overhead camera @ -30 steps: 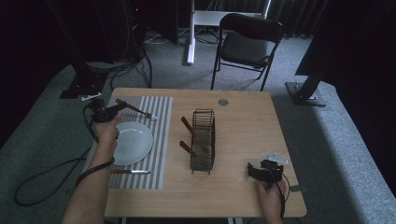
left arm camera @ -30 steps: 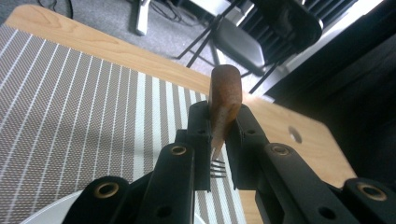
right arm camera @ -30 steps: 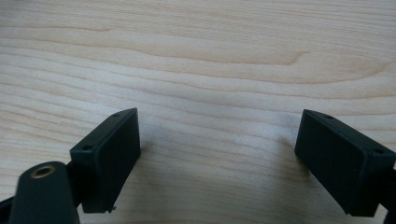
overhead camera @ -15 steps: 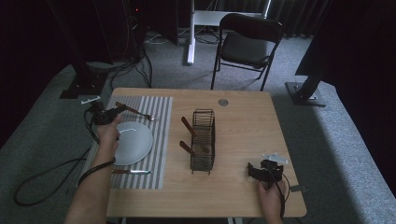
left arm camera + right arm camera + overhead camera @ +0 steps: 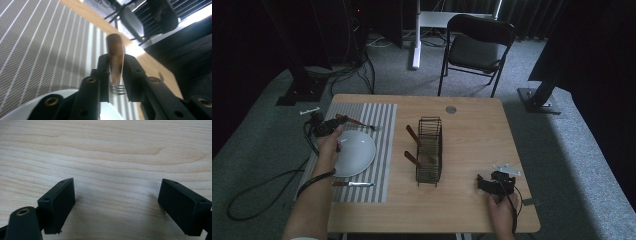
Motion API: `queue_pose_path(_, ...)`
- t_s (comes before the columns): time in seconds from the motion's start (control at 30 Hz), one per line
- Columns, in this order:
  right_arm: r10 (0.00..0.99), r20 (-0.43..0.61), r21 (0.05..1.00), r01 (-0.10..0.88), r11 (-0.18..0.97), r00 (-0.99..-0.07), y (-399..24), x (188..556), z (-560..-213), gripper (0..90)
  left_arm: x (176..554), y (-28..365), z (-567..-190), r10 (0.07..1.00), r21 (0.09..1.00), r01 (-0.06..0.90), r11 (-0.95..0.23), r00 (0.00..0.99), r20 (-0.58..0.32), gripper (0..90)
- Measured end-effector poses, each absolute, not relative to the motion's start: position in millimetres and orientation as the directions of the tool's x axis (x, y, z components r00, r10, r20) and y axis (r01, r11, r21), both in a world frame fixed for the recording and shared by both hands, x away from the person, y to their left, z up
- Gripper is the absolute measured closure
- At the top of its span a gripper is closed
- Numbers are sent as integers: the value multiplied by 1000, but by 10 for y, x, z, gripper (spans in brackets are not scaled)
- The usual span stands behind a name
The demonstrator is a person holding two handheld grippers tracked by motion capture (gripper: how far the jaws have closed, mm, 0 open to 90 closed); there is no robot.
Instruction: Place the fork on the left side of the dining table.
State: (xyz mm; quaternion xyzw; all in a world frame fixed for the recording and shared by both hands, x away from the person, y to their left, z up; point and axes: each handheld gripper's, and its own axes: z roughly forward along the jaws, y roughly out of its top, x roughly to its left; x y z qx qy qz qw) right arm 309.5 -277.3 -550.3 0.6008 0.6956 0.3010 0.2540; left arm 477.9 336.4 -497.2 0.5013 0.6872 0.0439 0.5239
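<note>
Near the worktop's (image 5: 472, 125) left edge, high view: left hand-held gripper (image 5: 343, 122) grips a fork (image 5: 358, 122) over the striped placemat (image 5: 382, 115), beside the plate (image 5: 357, 150) | left gripper view: jaws just easing, fork (image 5: 115, 56) between, tines half hidden | right gripper view: right hand-held gripper (image 5: 117, 202) gapes over bare wood.

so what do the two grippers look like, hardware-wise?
Both are black. The left gripper has blocky jaws on arms with brass-coloured pivot rivets; a black cable trails off it. The right gripper has flat rectangular black pads and a grey plate on top.
</note>
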Motion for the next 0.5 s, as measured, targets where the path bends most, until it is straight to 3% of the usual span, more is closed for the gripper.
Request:
queue_pose_path(0.07, 989, 8, 724, 683, 97, -149, -2773, 3095, -5503, 138, 4762, 3370, -5008, 749, 599, 630, 495, 41, -661, 748)
queue_pose_path(0.23, 989, 8, 724, 683, 97, -149, -2773, 3095, -5503, 138, 4739, 3386, -5090, 802, 633, 609, 478, -9, -598, 615)
queue_pose_path(0.4, 989, 8, 724, 683, 97, -149, -2773, 3095, -5503, 138, 4780, 3371, -5108, 841, 625, 660, 418, -22, -540, 622)
queue_pose_path(0.5, 989, 8, 724, 683, 97, -149, -2773, 3095, -5503, 138, 4802, 3352, -5112, 847, 623, 667, 410, -24, -531, 563)
